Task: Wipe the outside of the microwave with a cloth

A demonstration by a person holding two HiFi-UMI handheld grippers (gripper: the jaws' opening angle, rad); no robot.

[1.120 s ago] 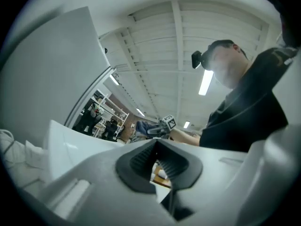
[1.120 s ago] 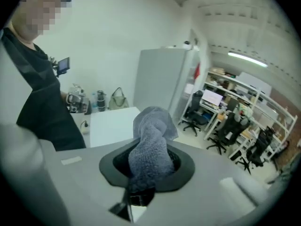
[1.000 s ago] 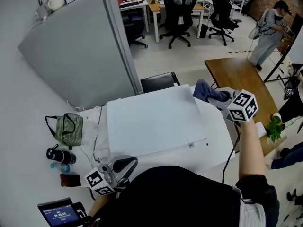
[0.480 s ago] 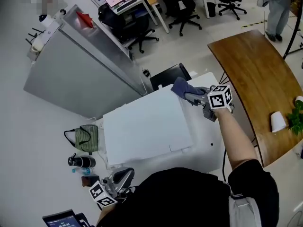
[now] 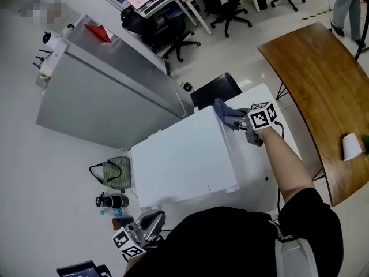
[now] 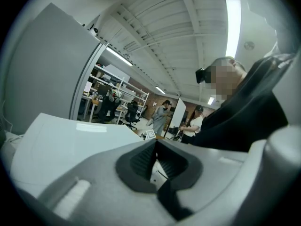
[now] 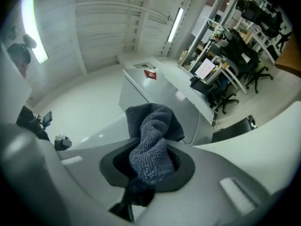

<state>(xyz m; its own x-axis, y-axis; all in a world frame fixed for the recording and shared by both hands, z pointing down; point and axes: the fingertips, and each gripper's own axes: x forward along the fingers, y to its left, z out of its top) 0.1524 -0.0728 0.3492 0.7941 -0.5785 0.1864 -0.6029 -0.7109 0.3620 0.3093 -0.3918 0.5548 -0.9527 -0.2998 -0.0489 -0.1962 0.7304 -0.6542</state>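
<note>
The white microwave point(image 5: 184, 160) fills the middle of the head view, seen from above. My right gripper point(image 5: 232, 119) is at its far right top corner, shut on a blue-grey cloth point(image 5: 221, 107) that rests against the top edge. In the right gripper view the cloth point(image 7: 151, 145) bunches up out of the shut jaws, with the microwave's white top point(image 7: 268, 135) to the right. My left gripper point(image 5: 147, 221) hangs low by the microwave's near left corner, shut and empty. In its own view the left gripper point(image 6: 156, 160) points across the microwave's top point(image 6: 66, 142).
A grey metal partition point(image 5: 109, 91) stands behind the microwave. A green striped bag point(image 5: 117, 172) and a black bottle point(image 5: 112, 201) lie on the white table to the left. A wooden table point(image 5: 317, 79) with a white cup point(image 5: 350, 147) is at the right. A black seat point(image 5: 216, 90) is behind.
My right gripper has carried the cloth leftward from beyond the microwave's right side to its far top corner. The head view has tilted. The left gripper stays low at the near left.
</note>
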